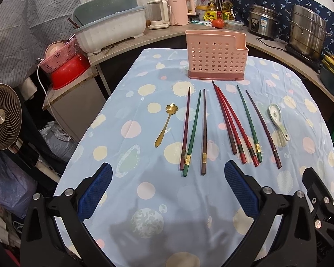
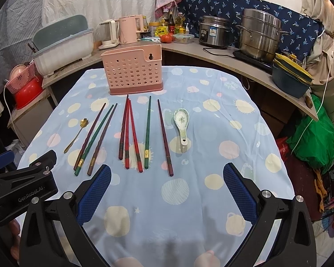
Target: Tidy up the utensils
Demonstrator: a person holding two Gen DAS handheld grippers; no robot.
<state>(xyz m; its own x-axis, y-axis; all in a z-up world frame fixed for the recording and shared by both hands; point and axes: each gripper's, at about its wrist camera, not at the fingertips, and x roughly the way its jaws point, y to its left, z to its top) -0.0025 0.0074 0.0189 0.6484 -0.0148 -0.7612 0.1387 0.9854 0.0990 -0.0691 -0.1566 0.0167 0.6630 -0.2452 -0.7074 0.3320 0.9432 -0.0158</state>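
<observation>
A pink perforated utensil holder (image 1: 216, 56) (image 2: 134, 69) stands upright at the far end of the table. In front of it lie several chopsticks (image 1: 229, 122) (image 2: 131, 133), red, green and dark purple, side by side. A gold flower-shaped spoon (image 1: 165, 124) (image 2: 76, 134) lies to their left. A white ceramic spoon (image 1: 278, 121) (image 2: 182, 124) lies to their right. My left gripper (image 1: 168, 173) is open and empty, above the cloth near the chopstick ends. My right gripper (image 2: 167, 174) is open and empty, just short of the chopstick ends.
The table carries a light blue patterned cloth (image 1: 158, 200) (image 2: 211, 155). Behind it a counter holds a dish tub (image 1: 110, 27), kettles (image 1: 178, 11), a rice cooker (image 2: 214, 32) and a steel steamer pot (image 2: 259, 35). A fan (image 1: 2, 115) stands at the left.
</observation>
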